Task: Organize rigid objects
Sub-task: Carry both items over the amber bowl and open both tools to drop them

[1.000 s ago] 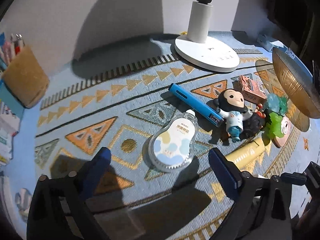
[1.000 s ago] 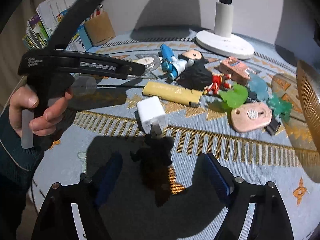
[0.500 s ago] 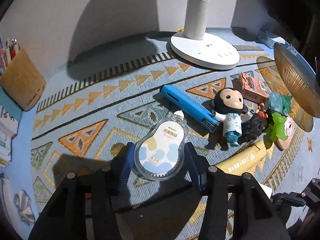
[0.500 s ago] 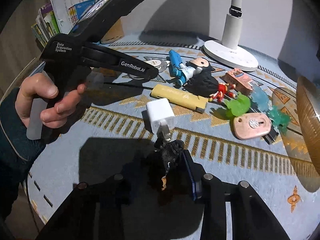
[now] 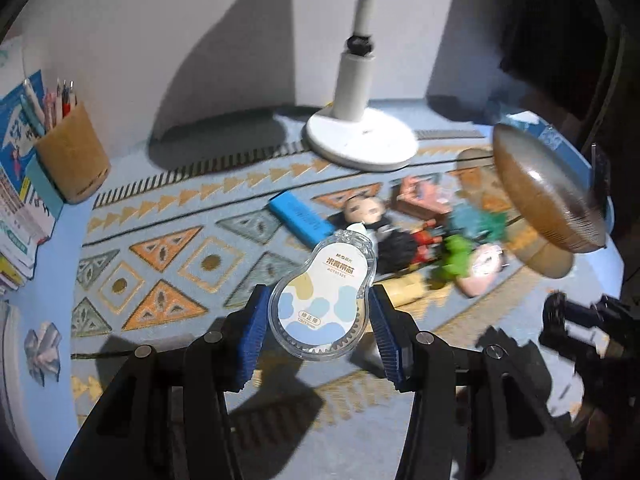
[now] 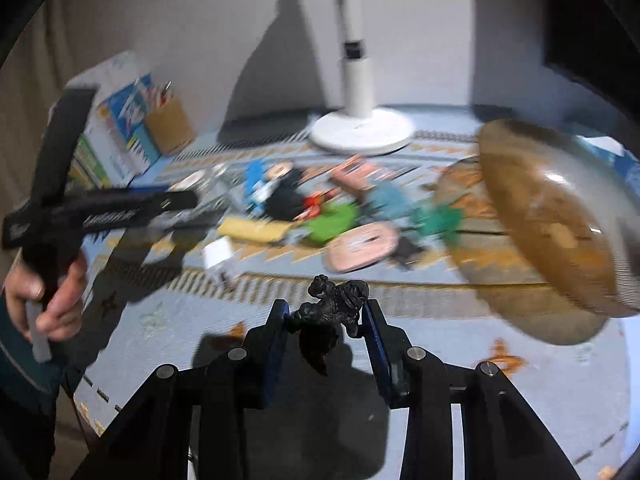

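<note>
Now lifted clear of the blue patterned table mat: the clear pear-shaped correction-tape dispenser with blue and beige blotches, flat on that mat a second ago, clamped at its wide end between the blue pads of the left gripper, whose jaws have just been closing onto it. Likewise raised off the mat: the small black knobbly figurine, pinched in the right gripper, jaws just been closing too, now narrow around it. Two pieces picked, so likely carrying next, perhaps toward the brown ribbed wooden bowl at the right. Bowl's inside hidden and its far rim cut off. Toy pile behind smeared by blur; figurine's shape hard to read.
</note>
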Tool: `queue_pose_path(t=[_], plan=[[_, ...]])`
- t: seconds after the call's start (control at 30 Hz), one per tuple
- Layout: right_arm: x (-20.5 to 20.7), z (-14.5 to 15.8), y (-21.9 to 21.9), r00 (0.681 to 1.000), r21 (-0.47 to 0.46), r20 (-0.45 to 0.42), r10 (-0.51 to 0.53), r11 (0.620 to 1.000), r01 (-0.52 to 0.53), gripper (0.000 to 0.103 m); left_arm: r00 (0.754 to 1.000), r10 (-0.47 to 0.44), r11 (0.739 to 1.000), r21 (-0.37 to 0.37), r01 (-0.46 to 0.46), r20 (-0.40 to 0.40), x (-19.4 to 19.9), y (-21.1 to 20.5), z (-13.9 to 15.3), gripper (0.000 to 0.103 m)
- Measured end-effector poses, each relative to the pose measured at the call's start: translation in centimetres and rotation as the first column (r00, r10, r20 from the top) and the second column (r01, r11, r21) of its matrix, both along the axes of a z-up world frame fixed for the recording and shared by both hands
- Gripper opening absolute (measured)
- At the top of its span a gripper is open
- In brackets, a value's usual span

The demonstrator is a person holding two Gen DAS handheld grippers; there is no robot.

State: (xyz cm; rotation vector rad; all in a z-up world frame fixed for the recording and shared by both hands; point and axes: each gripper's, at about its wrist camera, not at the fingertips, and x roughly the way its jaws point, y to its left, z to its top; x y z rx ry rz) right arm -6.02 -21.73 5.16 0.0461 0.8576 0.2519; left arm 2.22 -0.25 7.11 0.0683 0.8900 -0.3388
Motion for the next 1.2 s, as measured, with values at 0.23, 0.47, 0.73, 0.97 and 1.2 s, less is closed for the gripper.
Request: queue_pose_path(t=[0.23,0.47,0.73,0.97,1.2], plan=[[-1.4,3.8,-8.2,0.979,0.018,0.086,-0.186,0.983,0.185,0.037,0.989,-0.113,0.993,-0.033,0.116,0.094,-1.3,-6.7,5.5,0.047],[-0.6,5.6,-15.9,0.929,-0.010,0.082,-0.362,0.932,0.364,0.037,0.952,-0.267,0.960,-0.043,0.276,0.147,-0.5,-17.6,7.9,0.047],[1.2,3.9,-20.4,0.920,0.024,-0.007,-0.391,0.920,0.391,0.037,0.942,-0.336,0.941,-0.043,0.336,0.027,2.3,-25.9,3.4,0.047],[2.8,1.5,-21.0,0.921,0.020,-0.105,-0.375,0.925,0.379,0.037,0.937,-0.345,0.939,-0.017,0.344,-0.063,4.0,-28.6,0.0,0.047],[3.0,1.0,-21.1,0.915,0.002,-0.134,-0.381,0.923,0.385,0.037,0.920,-0.383,0.922,0.019,0.386,-0.086,4.1,-30.9,-0.8,0.048]])
